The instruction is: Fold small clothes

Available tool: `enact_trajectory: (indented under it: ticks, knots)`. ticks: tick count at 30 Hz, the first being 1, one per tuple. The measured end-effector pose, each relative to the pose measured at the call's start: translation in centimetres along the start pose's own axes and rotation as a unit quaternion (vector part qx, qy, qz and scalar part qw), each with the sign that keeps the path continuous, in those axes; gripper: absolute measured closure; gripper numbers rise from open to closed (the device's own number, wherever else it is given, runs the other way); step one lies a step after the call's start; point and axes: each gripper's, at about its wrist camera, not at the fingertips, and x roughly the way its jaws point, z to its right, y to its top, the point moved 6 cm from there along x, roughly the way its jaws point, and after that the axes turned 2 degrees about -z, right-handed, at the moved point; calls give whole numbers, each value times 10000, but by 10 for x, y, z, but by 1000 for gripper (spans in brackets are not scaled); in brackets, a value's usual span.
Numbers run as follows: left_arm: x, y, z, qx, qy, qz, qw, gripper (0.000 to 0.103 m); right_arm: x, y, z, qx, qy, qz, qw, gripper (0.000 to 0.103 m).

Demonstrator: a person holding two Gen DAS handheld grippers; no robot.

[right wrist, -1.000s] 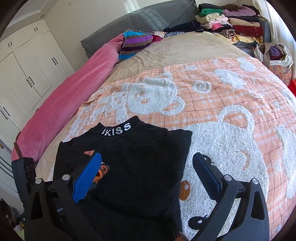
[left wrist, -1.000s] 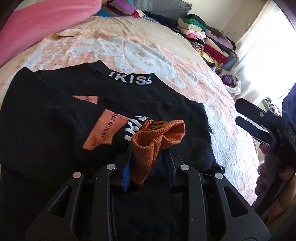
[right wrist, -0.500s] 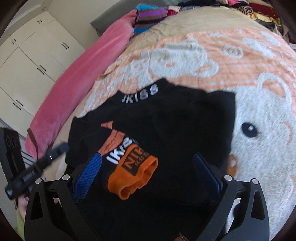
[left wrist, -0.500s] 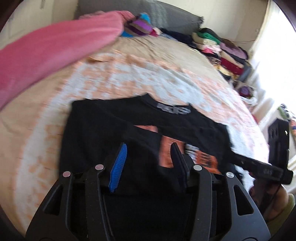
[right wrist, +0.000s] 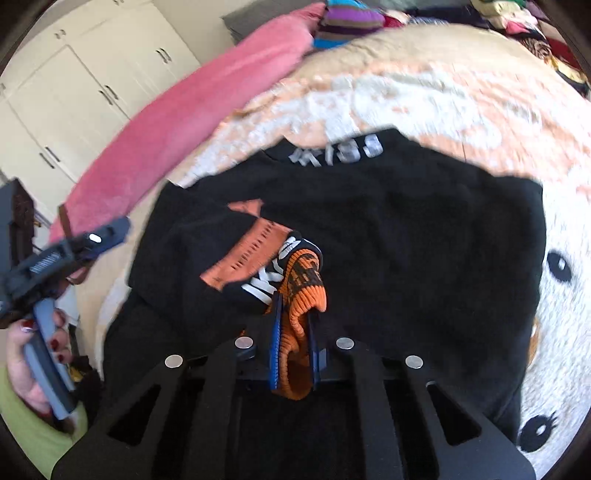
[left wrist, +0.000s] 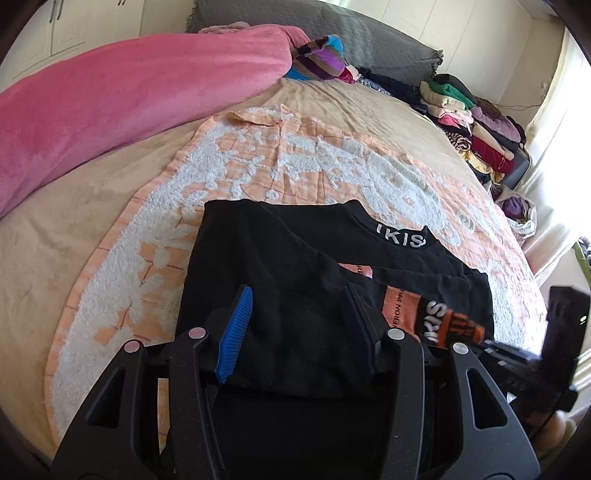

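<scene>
Black sweater (left wrist: 295,280) lies flat on an orange-and-white fleecy blanket (left wrist: 295,162) spread over the bed (left wrist: 92,229); its collar, lettered in white, points toward the far end. One sleeve is folded across the body, showing an orange printed patch and ending in an orange ribbed cuff (right wrist: 299,295). Right gripper (right wrist: 293,332): jaws closed to a narrow gap, pinching that cuff, knit bunched between the blue pads and hanging out behind them; cuff lifted just off the sweater front. Left gripper (left wrist: 299,321): jaws spread wide, nothing between them, poised just above the sweater's near left portion; contact with the cloth cannot be told. In the right wrist view the left gripper shows at the left edge, held by a hand (right wrist: 33,350) with red-painted nails. Right wrist view is motion-blurred toward the top. Surroundings: a long pink blanket roll (left wrist: 129,99) along the bed's left side, a striped knit item (left wrist: 321,62) near a grey pillow (left wrist: 332,29), stacked folded clothes (left wrist: 476,125) at the far right, white cupboard doors (right wrist: 74,103) beyond the bed.
</scene>
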Motion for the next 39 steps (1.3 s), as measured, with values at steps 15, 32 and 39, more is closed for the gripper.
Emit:
enact_trajectory:
  ticks: [15,32,39]
  knots:
    - [37,1,25,619,585,-210,9961,57,-35,15,68,-117,-1401,99,9900,92]
    - [83,-22,22,724,834,-916,9896,54,-10,-4,92,-59,-1848,-449,9817,90]
    - [82,-21,24,769,874,-873,9894,54,-16,-2,86,-191,-2138,-483,9755,82]
